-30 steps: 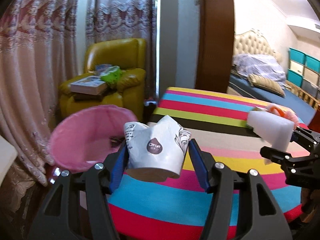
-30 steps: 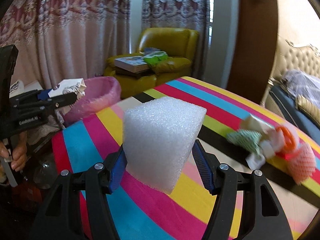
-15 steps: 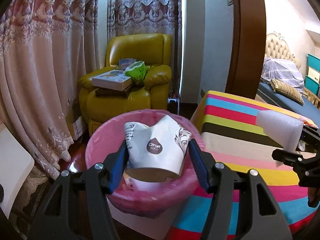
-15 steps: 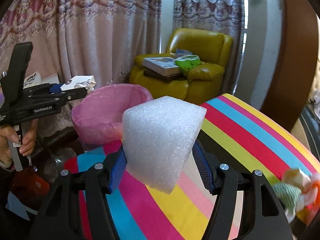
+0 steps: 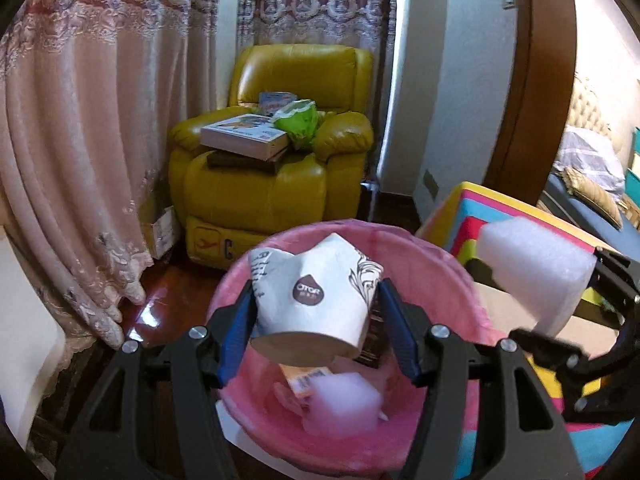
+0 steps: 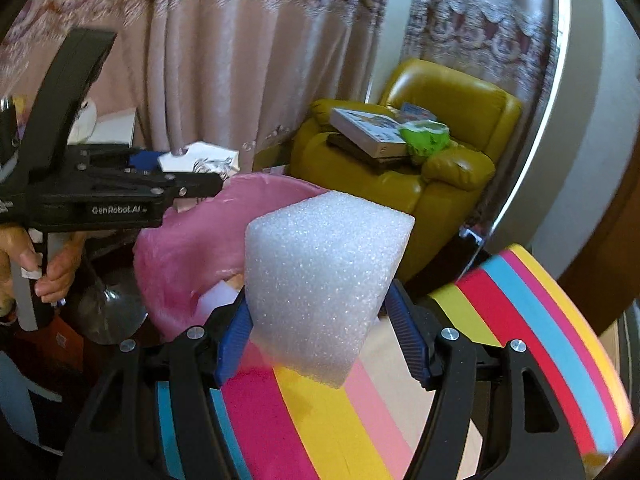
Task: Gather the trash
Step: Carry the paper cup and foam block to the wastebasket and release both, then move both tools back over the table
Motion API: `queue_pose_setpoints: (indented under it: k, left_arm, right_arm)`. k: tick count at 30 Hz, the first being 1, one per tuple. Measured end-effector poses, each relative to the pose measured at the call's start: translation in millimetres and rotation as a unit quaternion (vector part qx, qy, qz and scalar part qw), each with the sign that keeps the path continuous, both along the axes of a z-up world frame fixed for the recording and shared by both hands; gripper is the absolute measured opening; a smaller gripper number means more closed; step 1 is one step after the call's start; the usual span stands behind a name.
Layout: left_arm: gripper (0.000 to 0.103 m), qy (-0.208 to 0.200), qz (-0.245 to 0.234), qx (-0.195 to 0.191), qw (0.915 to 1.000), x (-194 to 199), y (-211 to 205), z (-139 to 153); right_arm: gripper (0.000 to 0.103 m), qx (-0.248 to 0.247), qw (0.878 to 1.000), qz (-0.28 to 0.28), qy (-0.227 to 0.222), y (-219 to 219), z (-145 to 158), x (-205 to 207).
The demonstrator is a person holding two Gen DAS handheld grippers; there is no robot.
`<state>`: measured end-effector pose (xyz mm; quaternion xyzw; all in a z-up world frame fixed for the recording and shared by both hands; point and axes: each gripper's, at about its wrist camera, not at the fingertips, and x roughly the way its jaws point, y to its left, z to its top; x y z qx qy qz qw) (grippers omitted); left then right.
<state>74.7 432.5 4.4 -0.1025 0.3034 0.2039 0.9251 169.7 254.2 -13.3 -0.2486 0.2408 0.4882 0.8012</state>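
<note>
The left claw [image 5: 316,320], opening, holds a crushed paper cup [image 5: 314,300] over the pink bin [image 5: 460,280]; bin contents blur. Right claw [image 6: 324,328], opening around a foam block [image 6: 320,280], hides the bin's inside above the counter [image 6: 520,320].

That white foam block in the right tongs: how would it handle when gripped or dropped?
The foam block looks airy, so probably very light. Its sharp edges suggest it holds shape, though the pads may dent it. Dropped, it could bounce or drift rather than land squarely in the pink bin.
</note>
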Motion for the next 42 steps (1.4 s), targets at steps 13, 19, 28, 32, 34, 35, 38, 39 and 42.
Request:
queue_pose_setpoints:
  k: [13,19,28,32,34,35,38,39,42]
  left_arm:
    - [0.099,-0.04,0.061,0.028,0.9969,-46.7,-21.9,12.5]
    - [0.099,-0.063,0.043,0.002,0.9971,-59.1,-79.5,13.2]
    - [0.099,-0.022,-0.098,0.022,0.9947,-6.9,-225.1,2.5]
    - [0.099,0.011,-0.173,0.041,0.9839,23.9,-293.1,-13.4]
    - [0.099,0.024,-0.202,0.043,0.9781,39.6,-323.2,-21.0]
    - [0.099,0.028,-0.213,0.045,0.9755,46.1,-334.7,-23.8]
    - [0.099,0.042,-0.245,0.053,0.9672,67.1,-374.7,-31.8]
    - [0.099,0.045,-0.252,0.054,0.9653,72.4,-382.2,-33.4]
    - [0.099,0.051,-0.278,0.057,0.9577,93.1,-409.3,-38.5]
  right_arm:
    - [0.088,0.079,0.996,-0.038,0.034,-74.8,21.1,-2.8]
    - [0.088,0.083,0.989,-0.114,0.038,-163.8,15.5,-9.6]
    - [0.088,0.1,0.945,-0.303,0.071,-342.1,-12.8,18.0]
    - [0.088,0.119,0.917,-0.369,0.088,-423.0,-26.6,24.0]
    - [0.088,0.13,0.902,-0.4,0.092,-465.9,-31.9,25.0]
    - [0.088,0.131,0.897,-0.413,0.092,-480.9,-34.2,26.8]
    - [0.089,0.13,0.883,-0.442,0.09,-520.8,-40.2,37.0]
    - [0.089,0.131,0.878,-0.451,0.09,-535.7,-42.1,41.6]
    - [0.089,0.126,0.871,-0.466,0.094,-558.5,-47.6,58.2]
